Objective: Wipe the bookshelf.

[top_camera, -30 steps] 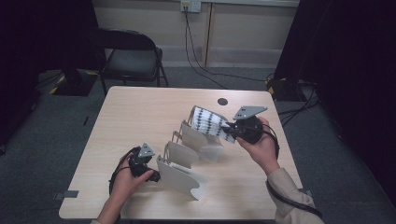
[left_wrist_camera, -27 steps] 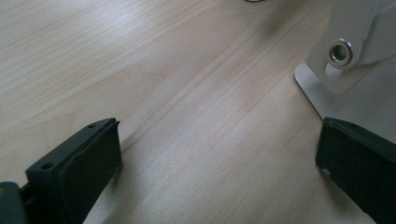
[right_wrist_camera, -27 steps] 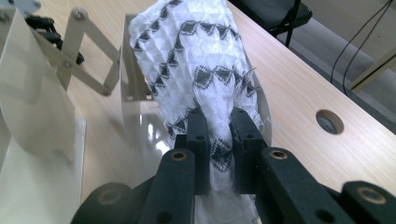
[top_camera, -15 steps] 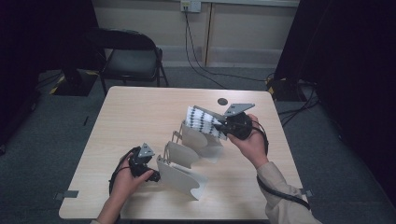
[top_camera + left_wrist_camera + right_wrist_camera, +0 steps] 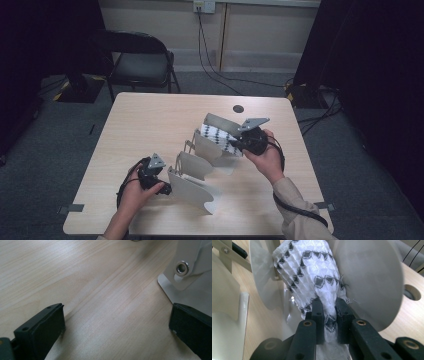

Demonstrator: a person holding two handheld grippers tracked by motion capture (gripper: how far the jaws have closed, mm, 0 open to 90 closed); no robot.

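Right gripper (image 5: 329,307), centre of frame, pinches a patterned cloth (image 5: 312,275) between rack (image 5: 200,172) plates. Left gripper (image 5: 117,322), lower left, stands spread over the table (image 5: 87,277)

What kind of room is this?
Probably a recording studio or lab, not a home: black curtains hang around a lone wooden table, cables trail over grey carpet, and a folding chair stands behind.

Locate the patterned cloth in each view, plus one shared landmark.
High view: patterned cloth right of centre, at the right gripper.
Left gripper view: not in it.
Right gripper view: centre, pinched between the jaws.
Shared landmark: round table hole.
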